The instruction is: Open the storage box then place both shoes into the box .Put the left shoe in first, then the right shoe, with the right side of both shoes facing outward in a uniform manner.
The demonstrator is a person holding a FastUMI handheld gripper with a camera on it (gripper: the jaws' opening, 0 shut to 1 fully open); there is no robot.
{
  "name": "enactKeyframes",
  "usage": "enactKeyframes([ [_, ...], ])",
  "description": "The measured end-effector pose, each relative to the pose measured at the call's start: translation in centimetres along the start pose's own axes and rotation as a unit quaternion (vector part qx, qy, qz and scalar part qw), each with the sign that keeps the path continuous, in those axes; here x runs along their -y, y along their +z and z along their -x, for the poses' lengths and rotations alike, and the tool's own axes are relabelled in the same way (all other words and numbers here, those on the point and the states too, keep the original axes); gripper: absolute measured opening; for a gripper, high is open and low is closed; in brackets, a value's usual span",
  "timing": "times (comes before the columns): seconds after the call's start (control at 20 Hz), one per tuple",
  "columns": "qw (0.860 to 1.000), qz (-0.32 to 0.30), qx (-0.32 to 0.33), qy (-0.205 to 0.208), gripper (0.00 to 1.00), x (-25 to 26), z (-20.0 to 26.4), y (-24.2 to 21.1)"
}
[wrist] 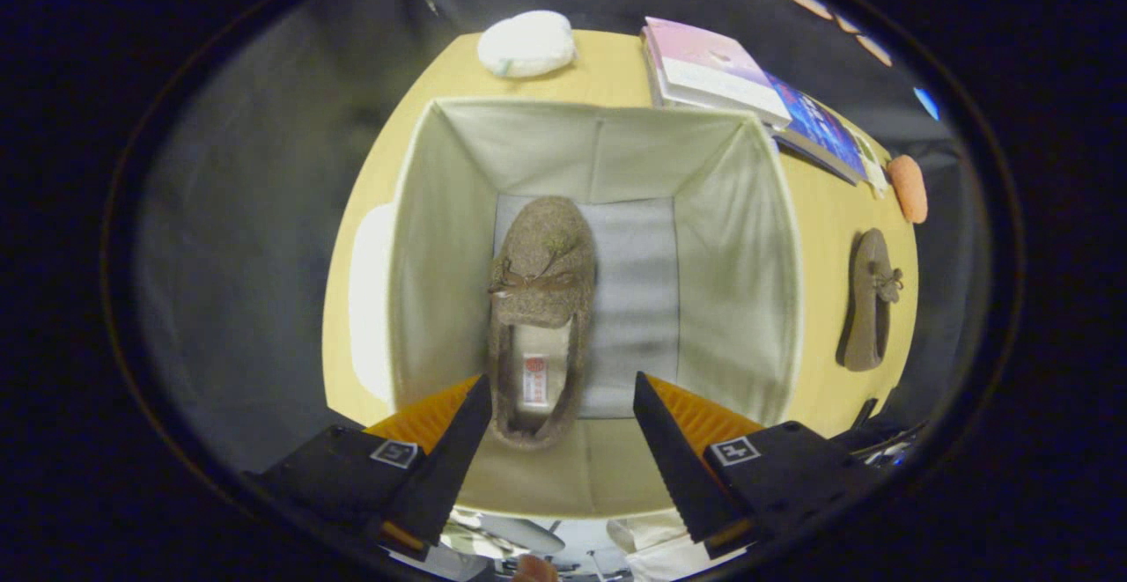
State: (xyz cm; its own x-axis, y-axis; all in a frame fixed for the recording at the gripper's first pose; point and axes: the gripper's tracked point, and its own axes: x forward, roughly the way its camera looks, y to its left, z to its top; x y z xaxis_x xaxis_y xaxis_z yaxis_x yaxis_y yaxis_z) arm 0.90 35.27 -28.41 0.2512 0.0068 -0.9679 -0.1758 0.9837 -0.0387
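A cream fabric storage box (440,239) stands open on the yellow table (828,212), seen from above. One brown slipper (539,300) with a bow lies on the box's grey floor, on its left half, toe pointing away from me. The second brown slipper (870,300) lies on the table to the right of the box. My gripper (561,384) hovers above the near side of the box, open, with nothing between its fingers; the heel of the boxed slipper shows in the gap well below them.
A stack of books (748,80) lies beyond the box at its far right corner. A white round pad (526,43) sits at the table's far edge. An orange object (908,187) lies near the right edge. The box's white lid (370,300) rests left of the box.
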Motion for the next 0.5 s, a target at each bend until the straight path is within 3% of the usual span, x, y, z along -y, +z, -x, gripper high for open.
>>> enactKeyframes([
  [0.3,0.996,-0.03,0.071,-0.034,1.0,5.9,8.1,2.8],
  [0.5,0.989,-0.062,0.108,-0.086,1.0,13.0,11.6,4.4],
])
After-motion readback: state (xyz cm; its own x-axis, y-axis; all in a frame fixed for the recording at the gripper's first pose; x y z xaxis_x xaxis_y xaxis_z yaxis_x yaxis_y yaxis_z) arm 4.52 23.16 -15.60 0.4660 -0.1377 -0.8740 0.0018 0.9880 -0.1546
